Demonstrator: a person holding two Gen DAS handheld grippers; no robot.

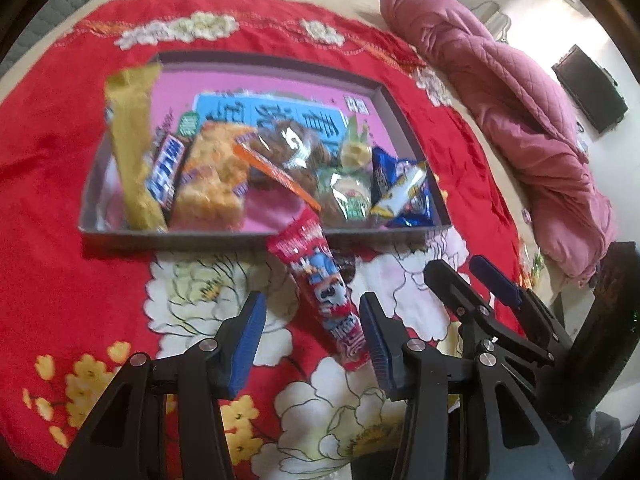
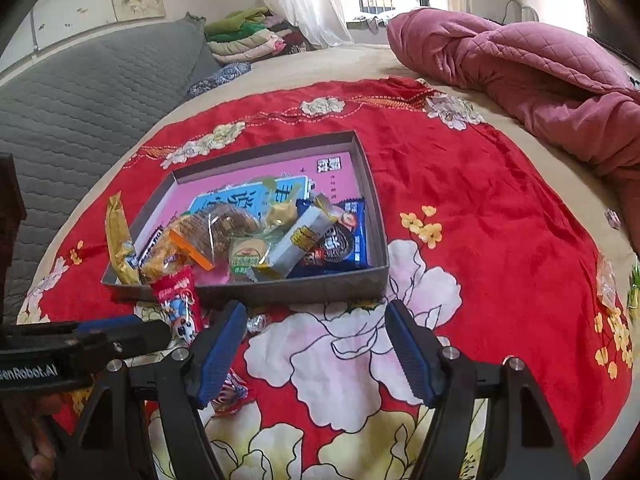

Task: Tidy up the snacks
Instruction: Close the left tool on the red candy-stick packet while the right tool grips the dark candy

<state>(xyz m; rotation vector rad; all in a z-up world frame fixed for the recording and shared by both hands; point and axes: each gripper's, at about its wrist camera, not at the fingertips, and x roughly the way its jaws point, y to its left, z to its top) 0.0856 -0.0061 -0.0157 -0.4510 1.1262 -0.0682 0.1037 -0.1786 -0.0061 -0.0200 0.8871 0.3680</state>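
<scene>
most of the snacks are already gathered in the shallow cardboard box (image 1: 416, 132), which is set on the red floral cloth (image 1: 48, 184) spread over the bed. inside, along the near wall, a gold wrapper (image 1: 134, 148) is propped at the left, followed rightward by a blue-and-white candy bar (image 1: 165, 172), a clear pack of puffed rice cake (image 1: 214, 176), a clear bag of brown biscuits (image 1: 292, 148), a green-labelled packet (image 1: 350, 196) and a dark blue cookie packet (image 1: 404, 196). the far half of the box is left bare, showing its pink printed bottom.

the work is judged nearly done but not finished. a red milk-candy packet (image 1: 326, 296) is still outside, lying on the cloth with its far end touching the near wall of the box. it is long, narrow and glossy, printed red with a blue-and-white cartoon. in the right wrist view a small silver-wrapped sweet (image 2: 256, 323) is seen on the cloth just before the box, and clear-wrapped items (image 2: 606, 284) are seen well apart at the far right.

the left tool (image 1: 314, 344) is spread, its pads either side of the near end of the red packet without pinching it. the right tool (image 2: 314, 354) is spread and empty above the cloth.
</scene>
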